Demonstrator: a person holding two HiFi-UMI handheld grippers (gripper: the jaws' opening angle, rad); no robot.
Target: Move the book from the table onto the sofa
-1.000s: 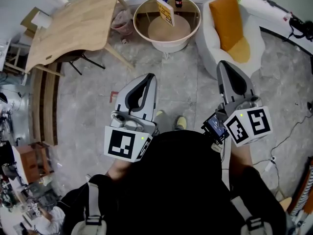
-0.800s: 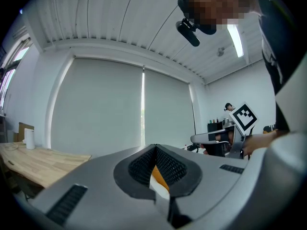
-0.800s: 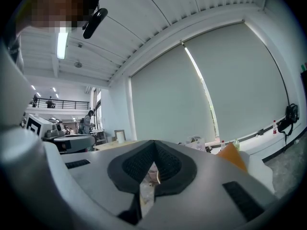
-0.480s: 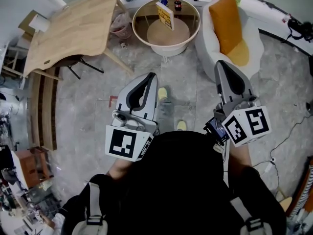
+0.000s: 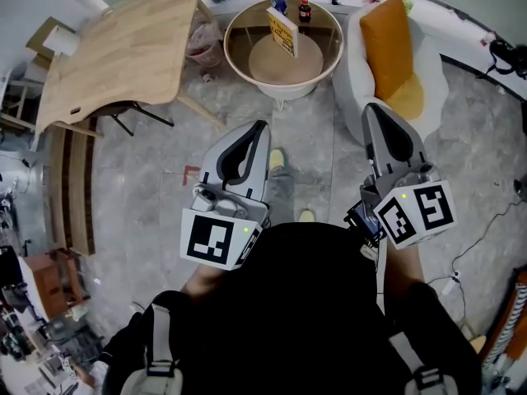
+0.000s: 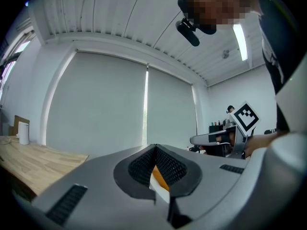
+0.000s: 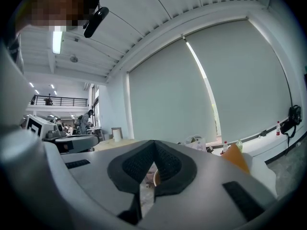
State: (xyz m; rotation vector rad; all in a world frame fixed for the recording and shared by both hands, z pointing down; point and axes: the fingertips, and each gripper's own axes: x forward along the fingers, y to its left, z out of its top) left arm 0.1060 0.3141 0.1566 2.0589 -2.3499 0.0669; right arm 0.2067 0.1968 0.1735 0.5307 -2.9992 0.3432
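Observation:
A yellow book (image 5: 283,30) stands on edge on the round, tub-like table (image 5: 239,60) at the top middle of the head view. Right of it is the white sofa chair (image 5: 354,72) with an orange cushion (image 5: 389,44). My left gripper (image 5: 256,128) is shut and empty, held level above the floor, well short of the table. My right gripper (image 5: 375,108) is also shut and empty, close to the sofa's front edge. In the left gripper view the jaws (image 6: 154,150) meet at the tips; the right gripper's jaws (image 7: 153,145) do too.
A large wooden table (image 5: 123,48) on dark legs fills the upper left. Two bottles (image 5: 305,9) stand behind the round table. A bag (image 5: 204,35) lies between the two tables. Cables (image 5: 494,212) run over the grey floor at the right.
The person has stepped forward, one foot now ahead. The round table and sofa have come a little nearer. Both grippers travelled along, still shut.

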